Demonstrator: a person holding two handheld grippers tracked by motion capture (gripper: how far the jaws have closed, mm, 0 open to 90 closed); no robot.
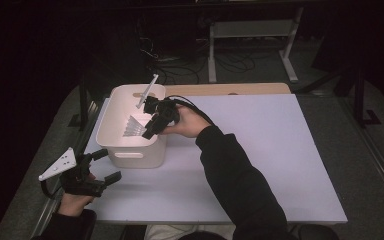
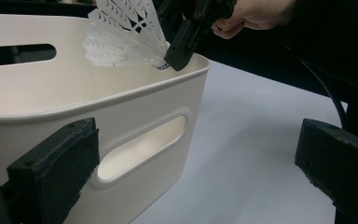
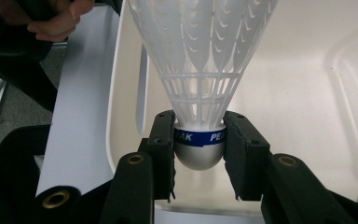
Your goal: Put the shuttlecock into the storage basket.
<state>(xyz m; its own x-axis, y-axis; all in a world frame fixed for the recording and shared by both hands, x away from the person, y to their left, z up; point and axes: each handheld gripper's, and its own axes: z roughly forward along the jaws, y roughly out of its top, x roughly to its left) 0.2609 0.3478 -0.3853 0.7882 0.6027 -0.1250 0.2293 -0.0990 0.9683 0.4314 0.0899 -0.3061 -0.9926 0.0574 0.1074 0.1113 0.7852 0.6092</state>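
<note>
Right gripper (image 3: 199, 140) clamped the shuttlecock (image 3: 200, 70) by its cork over the bin (image 1: 111, 125) (likely release next); left gripper (image 1: 100, 165) waited, jaws apart.

Bin (image 1: 130, 150) mouth: your right gripper (image 1: 150, 131) and shuttlecock (image 1: 134, 126) occupy it.
Table (image 1: 280, 165) right of bin: open, you can pass.

light: overhead pool on tabletop (image 1: 260, 150) | surroundings: near-black | glare: none | close tongs: softly blurred
</note>
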